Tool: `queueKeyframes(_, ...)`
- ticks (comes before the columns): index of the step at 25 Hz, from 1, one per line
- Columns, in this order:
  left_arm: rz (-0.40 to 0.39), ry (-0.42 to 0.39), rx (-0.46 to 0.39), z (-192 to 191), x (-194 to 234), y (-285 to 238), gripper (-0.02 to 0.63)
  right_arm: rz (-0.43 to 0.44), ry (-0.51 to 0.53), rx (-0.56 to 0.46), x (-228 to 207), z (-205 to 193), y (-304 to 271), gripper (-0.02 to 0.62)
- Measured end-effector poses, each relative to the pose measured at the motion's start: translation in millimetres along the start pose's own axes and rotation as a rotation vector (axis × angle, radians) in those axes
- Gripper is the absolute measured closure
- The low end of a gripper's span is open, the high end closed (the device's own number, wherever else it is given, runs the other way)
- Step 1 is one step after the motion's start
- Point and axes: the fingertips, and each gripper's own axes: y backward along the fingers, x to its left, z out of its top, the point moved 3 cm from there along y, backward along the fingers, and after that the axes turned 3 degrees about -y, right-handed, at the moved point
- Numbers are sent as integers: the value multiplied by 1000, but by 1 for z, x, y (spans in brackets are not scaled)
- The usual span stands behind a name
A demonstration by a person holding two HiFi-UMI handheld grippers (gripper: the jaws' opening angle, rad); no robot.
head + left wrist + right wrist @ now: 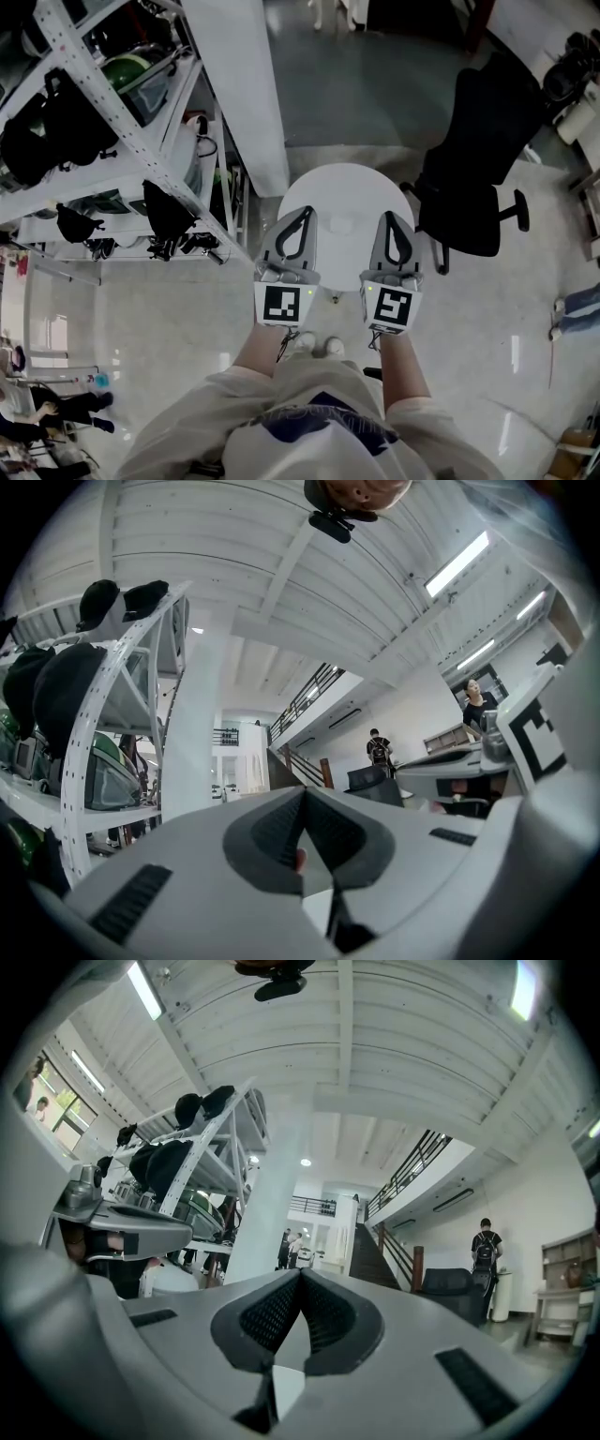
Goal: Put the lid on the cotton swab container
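Head view: left gripper [306, 210] and right gripper [388, 217], jaws pressed together and empty, flank the pale cotton swab container [342, 225] on the round white table [361, 183] — descending shut could knock it away.

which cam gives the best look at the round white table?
Head view: the round white table shows from above, nearly whole. Both gripper views aim out across the room; at most a white sliver shows below the jaws.

Station layout
My left gripper [306, 210] and right gripper [390, 217] hang side by side over the table [349, 184]; the shelving rack [112, 131] stands left, the chair [473, 173] right.
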Motion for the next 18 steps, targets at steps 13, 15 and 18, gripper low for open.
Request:
queueKeyframes(13,-1,-4,25,-10,5,-1,609,1,21,50,-4,-6,-4,588)
queueKeyframes(15,0,-4,24,-10,5,-1,609,-2,15,38,-5,-5,-4,588)
queueKeyframes(18,1,-6,26,-11,5,-1,609,6,28,44,-4,-4,-5,588)
